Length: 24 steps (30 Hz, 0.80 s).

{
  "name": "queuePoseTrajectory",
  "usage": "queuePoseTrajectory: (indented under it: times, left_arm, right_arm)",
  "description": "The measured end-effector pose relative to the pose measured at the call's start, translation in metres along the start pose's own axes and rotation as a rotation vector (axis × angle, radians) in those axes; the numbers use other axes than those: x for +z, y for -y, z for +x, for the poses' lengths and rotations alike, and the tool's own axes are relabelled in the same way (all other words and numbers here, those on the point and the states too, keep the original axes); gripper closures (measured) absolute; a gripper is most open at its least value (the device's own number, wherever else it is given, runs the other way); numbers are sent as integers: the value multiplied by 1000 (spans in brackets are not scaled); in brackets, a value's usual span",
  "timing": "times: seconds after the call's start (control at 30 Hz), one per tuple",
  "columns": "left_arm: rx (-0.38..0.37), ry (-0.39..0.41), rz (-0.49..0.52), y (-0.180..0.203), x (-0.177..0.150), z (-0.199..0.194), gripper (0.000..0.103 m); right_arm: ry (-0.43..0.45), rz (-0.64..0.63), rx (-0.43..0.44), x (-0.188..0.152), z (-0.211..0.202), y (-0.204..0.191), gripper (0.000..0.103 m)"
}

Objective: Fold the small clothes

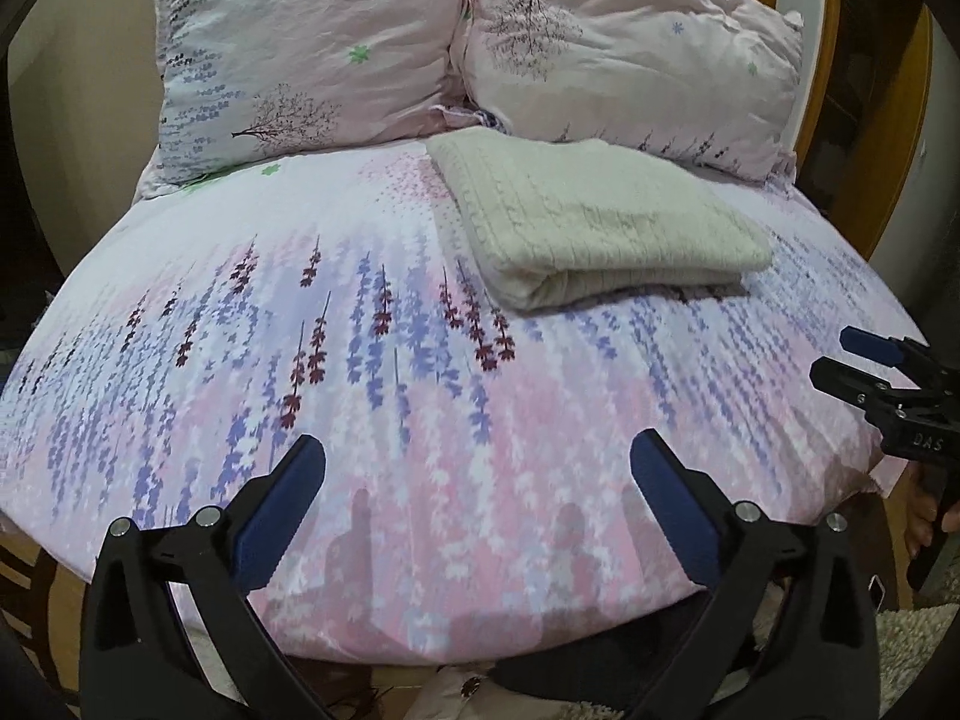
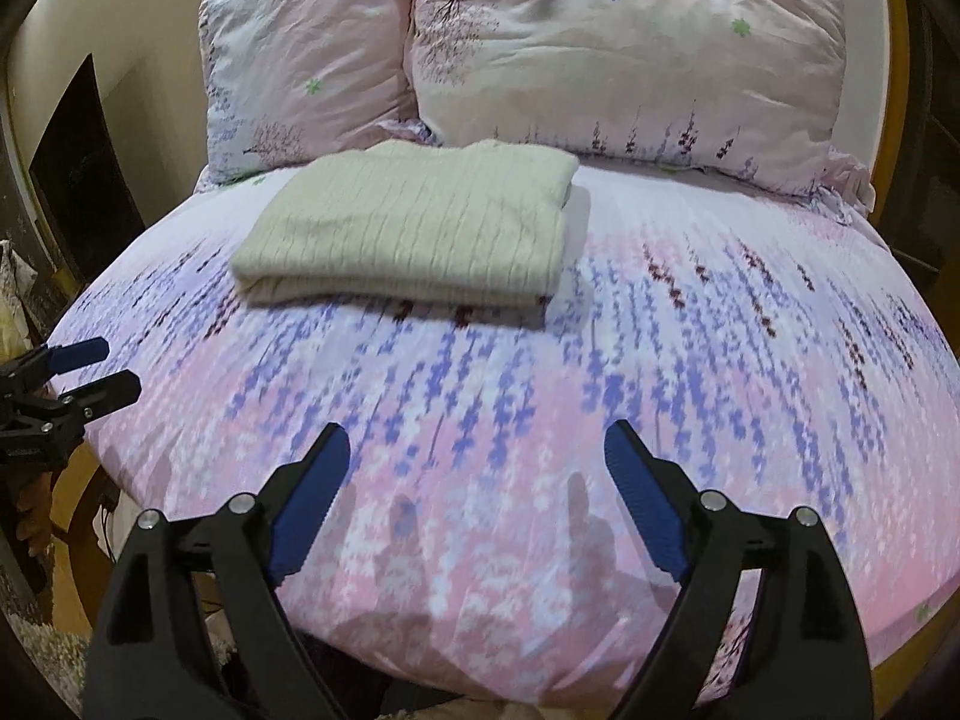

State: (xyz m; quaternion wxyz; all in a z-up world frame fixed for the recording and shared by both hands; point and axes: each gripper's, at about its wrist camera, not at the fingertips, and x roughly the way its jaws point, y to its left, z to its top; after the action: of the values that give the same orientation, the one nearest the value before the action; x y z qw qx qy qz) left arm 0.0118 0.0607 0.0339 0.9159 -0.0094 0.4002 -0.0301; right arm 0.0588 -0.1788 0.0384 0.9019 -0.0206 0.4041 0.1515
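Observation:
A cream ribbed knit garment [image 1: 594, 216] lies folded into a flat rectangle on the bed, just in front of the pillows; it also shows in the right wrist view [image 2: 414, 228]. My left gripper [image 1: 477, 450] is open and empty, held over the near edge of the bed, well short of the garment. My right gripper [image 2: 477, 438] is open and empty too, over the near edge. Each gripper shows in the other's view: the right one at the right edge [image 1: 831, 357], the left one at the left edge [image 2: 120, 366].
The bed has a pink and lilac floral sheet [image 1: 372, 396] that also shows in the right wrist view [image 2: 690, 360]. Two matching pillows [image 1: 312, 54] [image 1: 636, 54] lean on the wooden headboard [image 1: 822, 90]. A pale rug [image 1: 918, 642] lies on the floor at the right.

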Motion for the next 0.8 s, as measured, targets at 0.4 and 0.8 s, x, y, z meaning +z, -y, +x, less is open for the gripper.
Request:
queuePoseTrajectory:
  times: [0.4, 0.8]
  left_arm:
    - [57, -80, 25, 12, -9, 12, 1]
    - [69, -125, -5, 13, -14, 22, 1]
  right_arm:
    - [-82, -23, -32, -11, 12, -5, 16]
    - [-103, -32, -70, -16, 18, -1, 8]
